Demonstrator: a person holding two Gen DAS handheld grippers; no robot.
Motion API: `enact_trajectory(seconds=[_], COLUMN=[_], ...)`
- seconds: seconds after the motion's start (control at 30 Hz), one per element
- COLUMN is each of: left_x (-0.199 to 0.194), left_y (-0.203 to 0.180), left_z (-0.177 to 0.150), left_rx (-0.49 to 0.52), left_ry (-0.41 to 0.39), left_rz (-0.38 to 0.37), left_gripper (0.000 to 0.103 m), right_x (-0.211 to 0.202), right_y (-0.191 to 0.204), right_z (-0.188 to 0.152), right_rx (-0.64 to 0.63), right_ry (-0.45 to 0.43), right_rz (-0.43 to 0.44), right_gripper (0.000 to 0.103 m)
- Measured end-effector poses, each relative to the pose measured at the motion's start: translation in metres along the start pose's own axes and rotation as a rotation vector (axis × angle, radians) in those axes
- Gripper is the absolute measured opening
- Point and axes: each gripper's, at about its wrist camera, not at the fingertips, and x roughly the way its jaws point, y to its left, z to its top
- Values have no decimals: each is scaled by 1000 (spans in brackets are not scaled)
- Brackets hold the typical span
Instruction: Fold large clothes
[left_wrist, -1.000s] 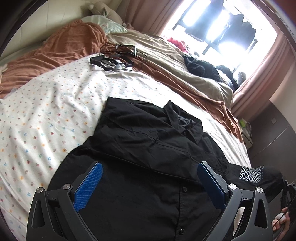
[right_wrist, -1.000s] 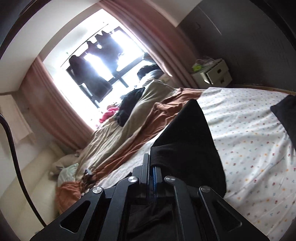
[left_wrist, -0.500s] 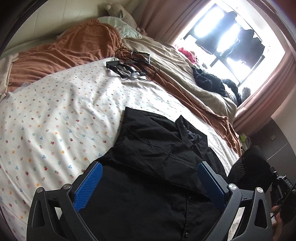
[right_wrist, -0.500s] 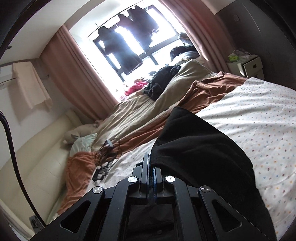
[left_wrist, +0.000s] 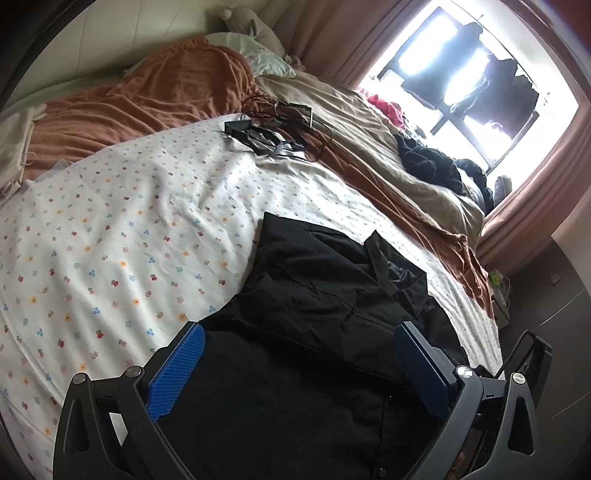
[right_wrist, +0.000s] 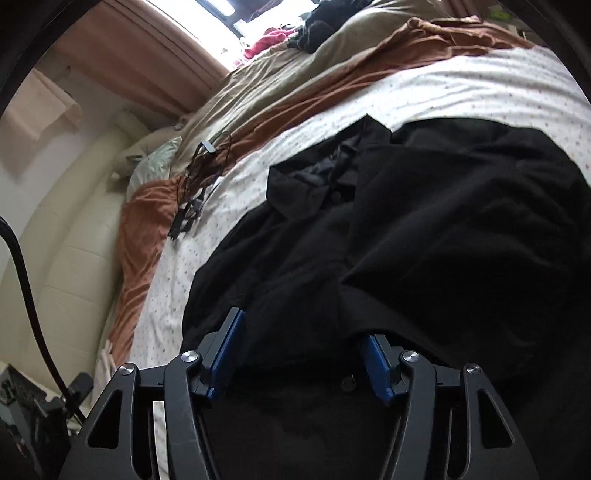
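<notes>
A black button-up shirt (left_wrist: 325, 314) lies on the flowered white bedsheet (left_wrist: 122, 236), collar toward the window. In the right wrist view the same shirt (right_wrist: 424, 229) has its right side folded over the body, a thick flap lying across the front. My left gripper (left_wrist: 299, 336) hovers open over the shirt's lower part, blue pads wide apart, nothing held. My right gripper (right_wrist: 306, 332) is low over the shirt near the button placket; its jaws are opening, and cloth lies under and between them without being pinched.
A brown blanket (left_wrist: 147, 103) and a beige duvet (left_wrist: 369, 122) are bunched along the far side of the bed. A tangle of black cables and devices (left_wrist: 273, 129) lies on the sheet near them. Dark clothes (left_wrist: 432, 166) are piled by the bright window.
My right gripper swung down over the shirt carrying the black flap, laid it across the body and let go, jaws now apart. The left gripper barely moved.
</notes>
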Motion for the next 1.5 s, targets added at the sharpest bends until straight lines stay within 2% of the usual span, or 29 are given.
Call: enact_trajectory(seconds=[0.13, 0.2, 0.37, 0.43, 0.53, 0.57, 0.6, 0.77, 0.8, 0.87, 0.9, 0.97, 1.1, 1.17, 1.27, 1.5], left_x=[1, 1, 1, 2, 4, 5, 5, 8, 9, 10, 10, 8, -1, -6, -10, -20], left_y=[-8, -11, -14, -17, -21, -22, -22, -19, -18, -16, -15, -10, -1, 7, 16, 43], left_z=[-5, -6, -8, -10, -13, -13, -13, -13, -13, -12, -12, -11, -5, 0, 5, 15], left_rx=[27, 42, 48, 55, 68, 72, 74, 61, 58, 51, 48, 38, 6, -19, -34, -108], left_ry=[4, 1, 1, 5, 11, 12, 14, 17, 19, 21, 23, 21, -2, -13, -22, -52], left_rz=[0, 8, 16, 16, 18, 20, 22, 27, 28, 36, 42, 42, 33, 23, 23, 42], left_gripper=[102, 102, 103, 102, 102, 102, 103, 102, 102, 102, 102, 102, 102, 102, 102, 102], right_x=[-11, -30, -70, -77, -75, -74, -69, -69, -68, -54, -45, -44, -59, -73, -84, -66], right_y=[-20, -33, -68, -88, -116, -122, -124, -127, -127, -130, -130, -128, -112, -90, -50, 48], right_z=[-17, -20, -19, -18, -19, -20, -21, -21, -20, -16, -11, -7, -2, 6, 17, 31], right_rx=[88, 123, 217, 275, 367, 383, 389, 390, 378, 363, 353, 338, 283, 221, 120, -114], right_ry=[48, 27, -72, -85, -64, -51, -42, -42, -49, -52, -45, -58, -107, -163, -212, -190], right_rz=[5, 27, 3, -16, -46, -87, -120, -152, -149, -61, -48, -90, -46, -25, -14, 10], right_gripper=[65, 65, 65, 65, 65, 65, 65, 65, 65, 66, 63, 26, 17, 11, 10, 8])
